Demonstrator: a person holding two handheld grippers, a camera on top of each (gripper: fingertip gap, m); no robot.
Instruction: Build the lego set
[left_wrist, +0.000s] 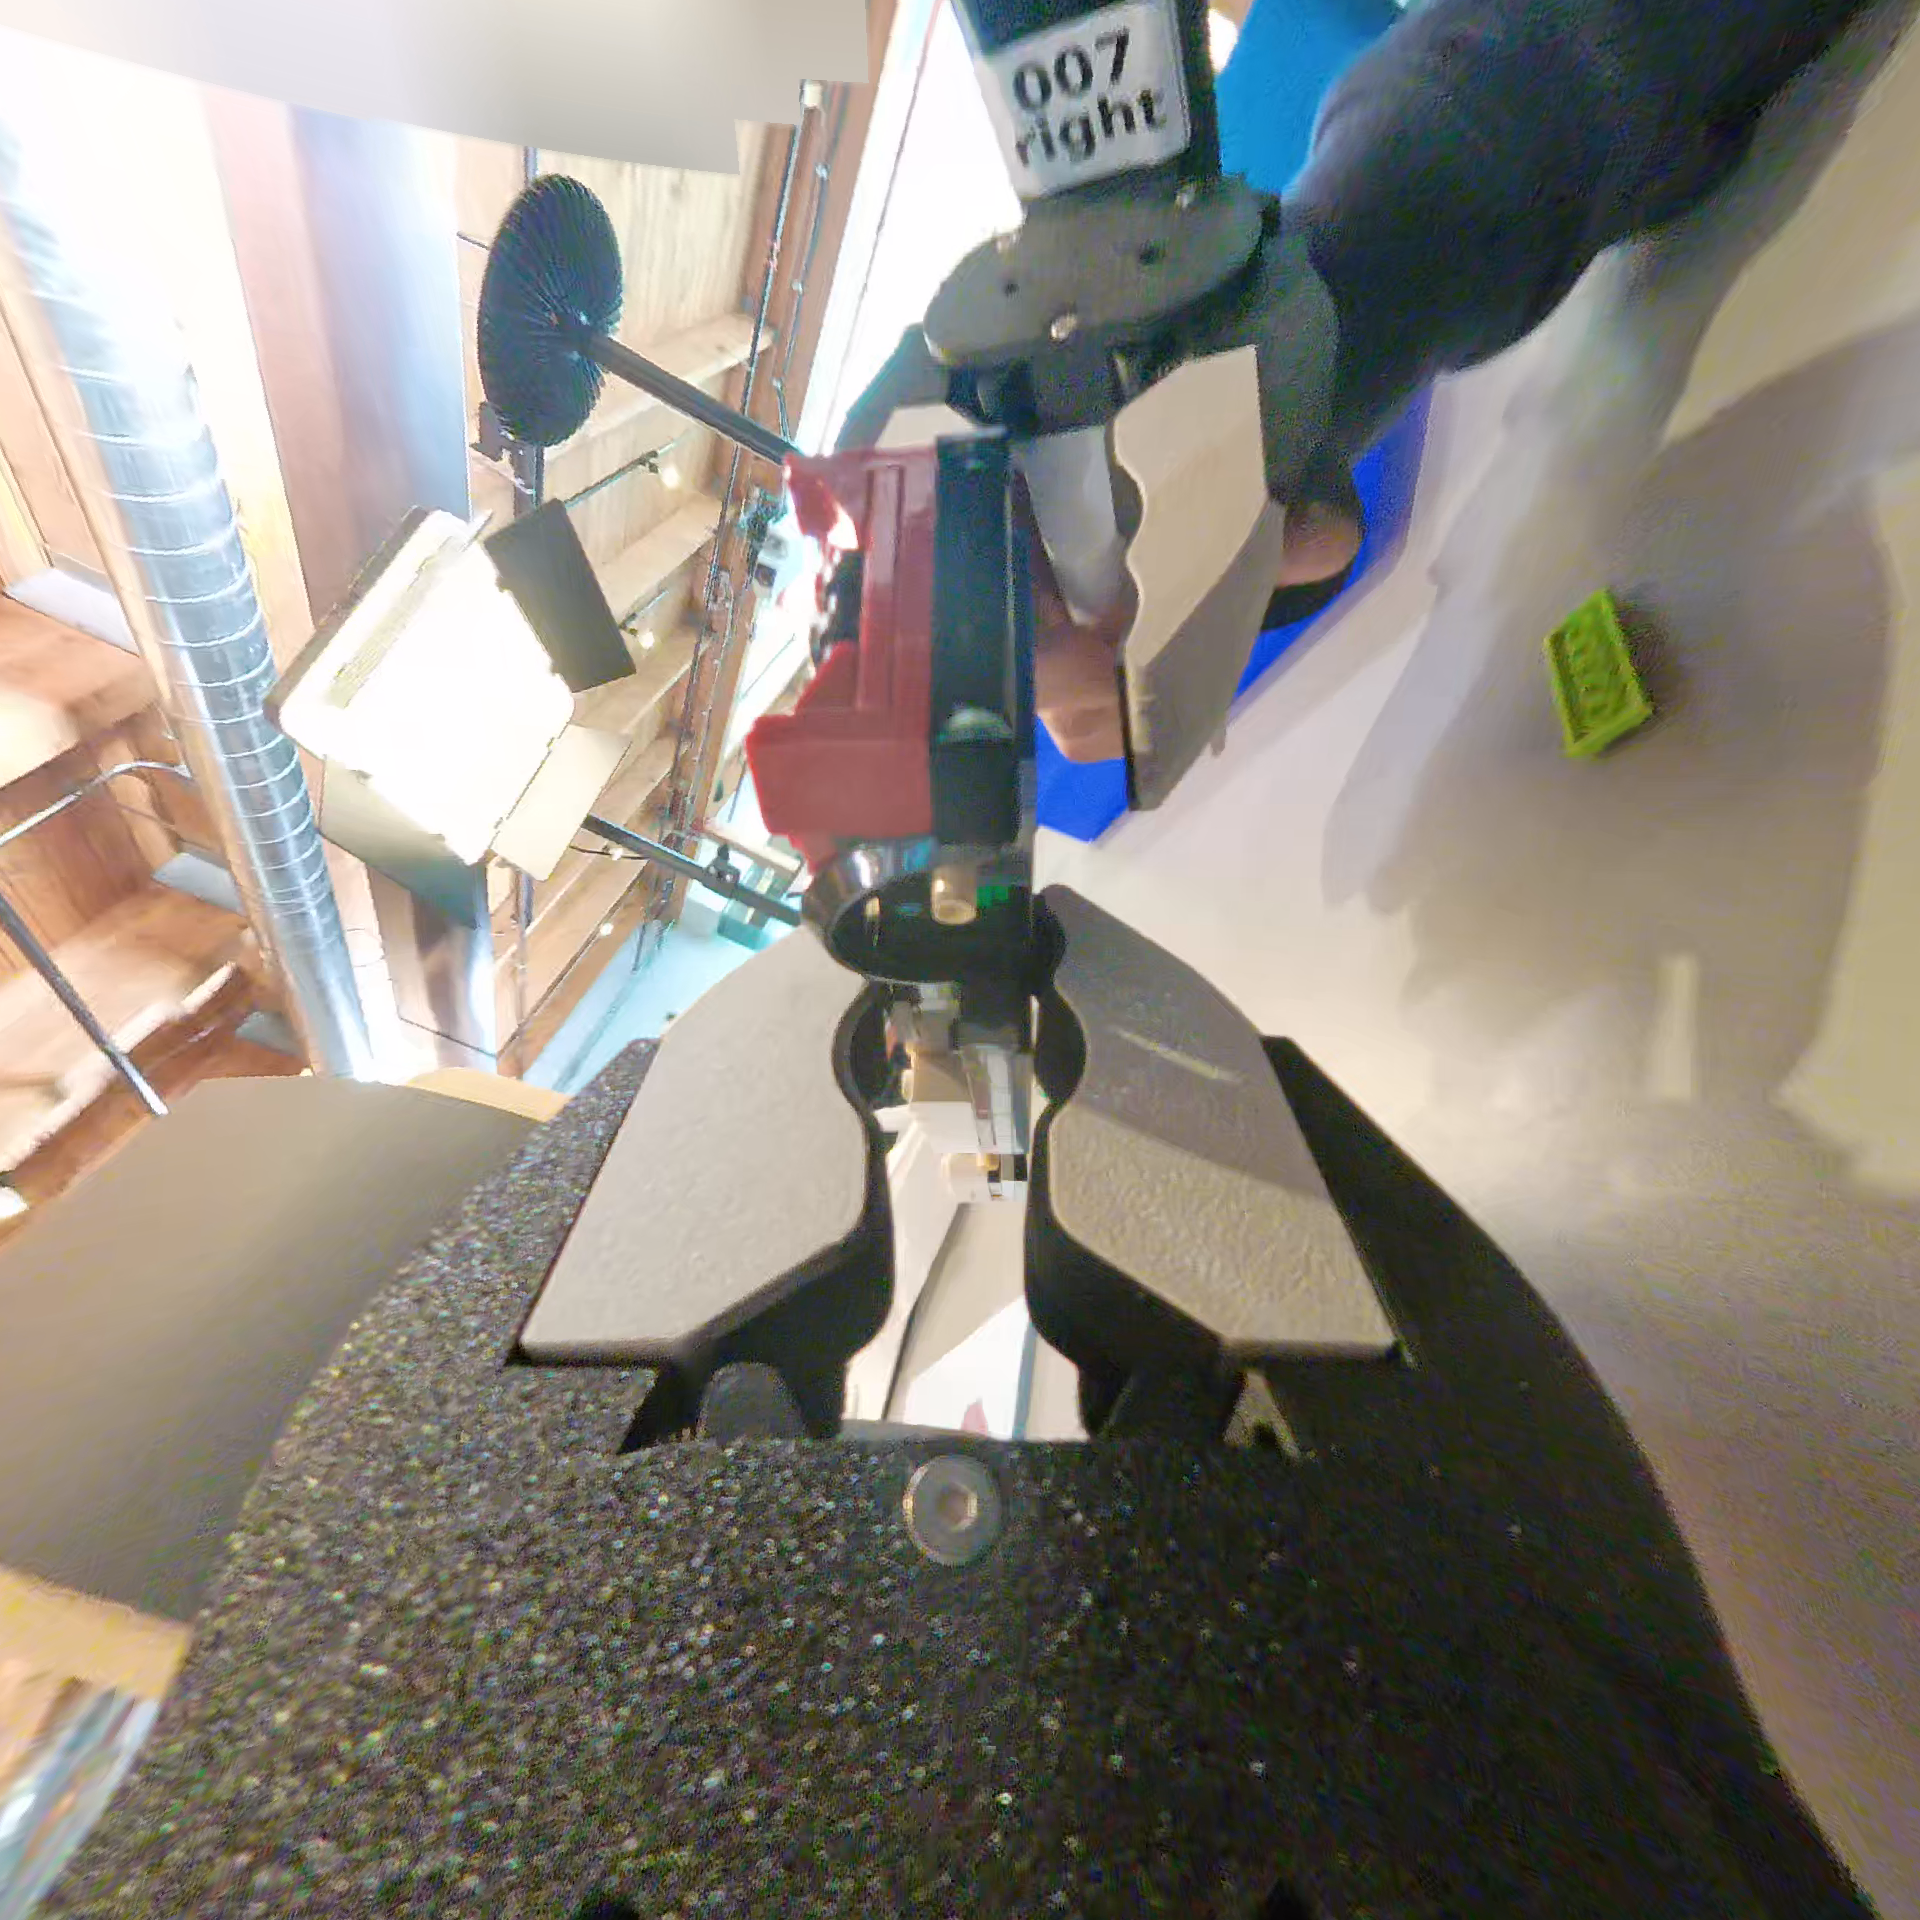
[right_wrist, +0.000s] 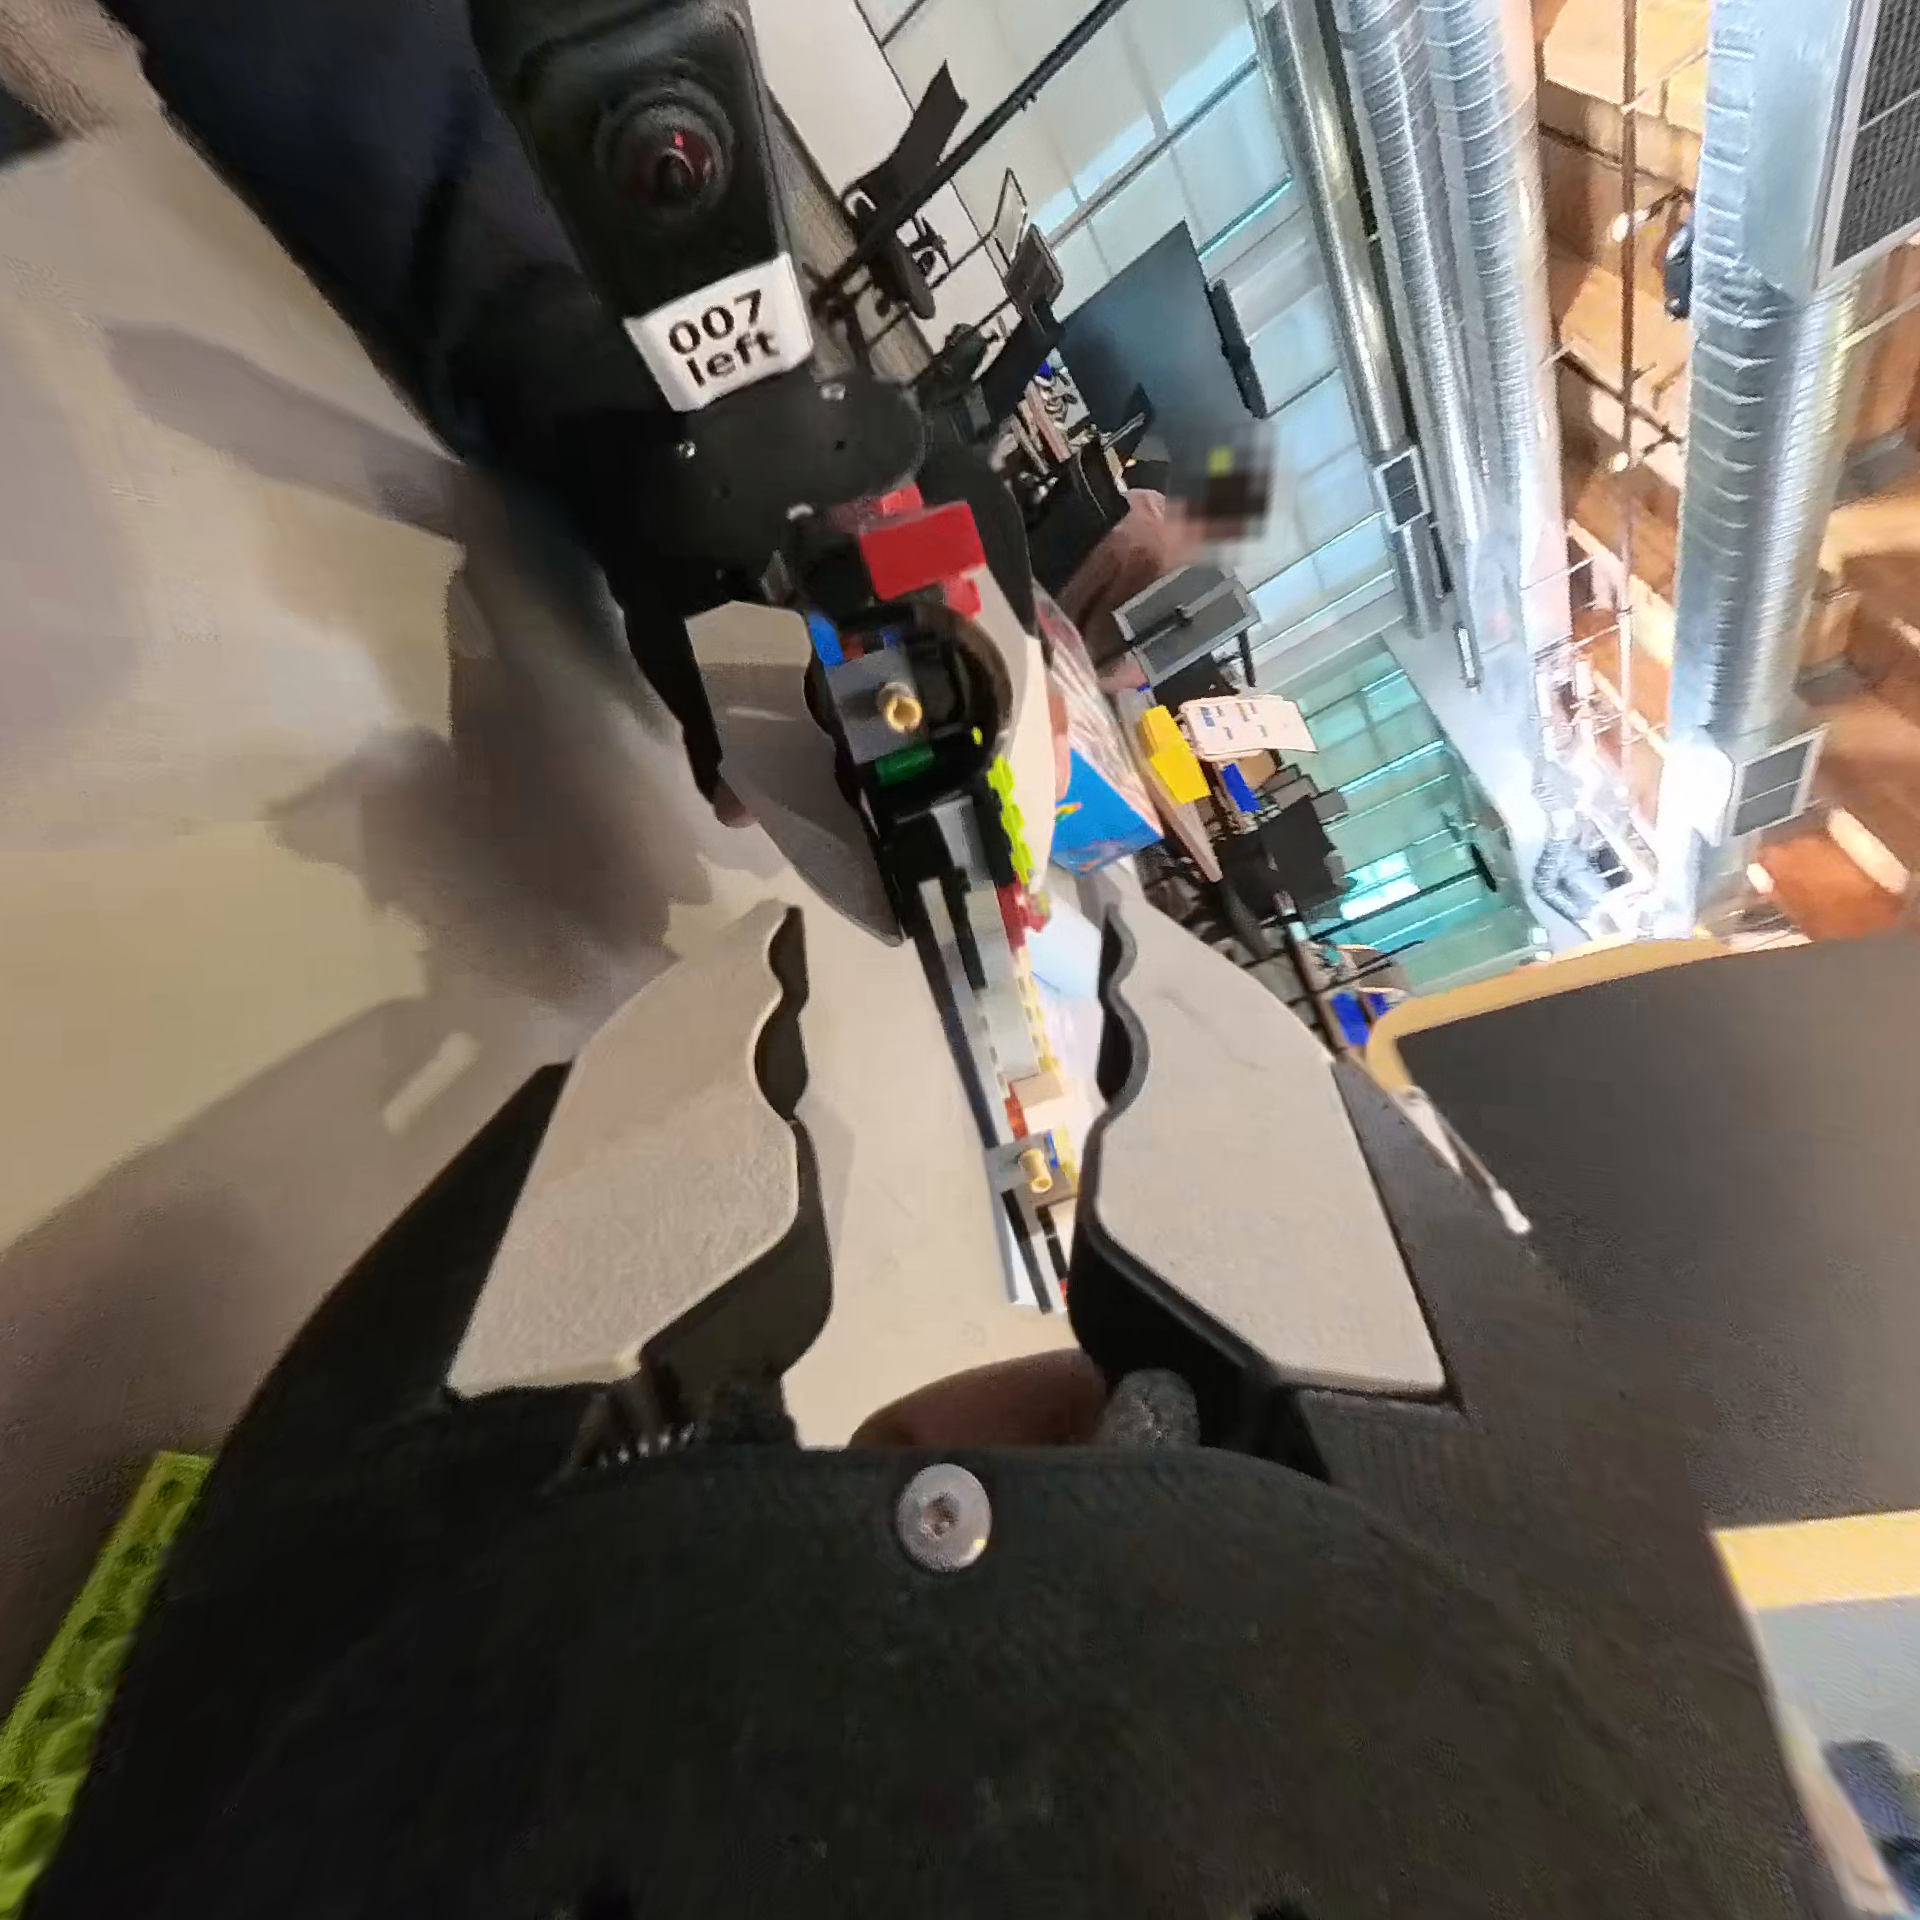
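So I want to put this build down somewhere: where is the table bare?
The pale tabletop is bare between the lime brick and the left gripper. It is crowded around the brick model, where the right gripper stands open about its far end.

The brick model (right_wrist: 977, 935) fills the lane between the two grippers, clamped at one end by the left gripper (left_wrist: 951, 997), whose pads press its sides. The right gripper (right_wrist: 951, 997) stands wide, fingers (right_wrist: 717, 1049) clear of the model on both flanks, so there's slack there. Out on the pale table (left_wrist: 1558, 1039), a green brick (left_wrist: 1595, 670) sits alone with open surface around it. The far table edge looks crowded, though it's blurred.
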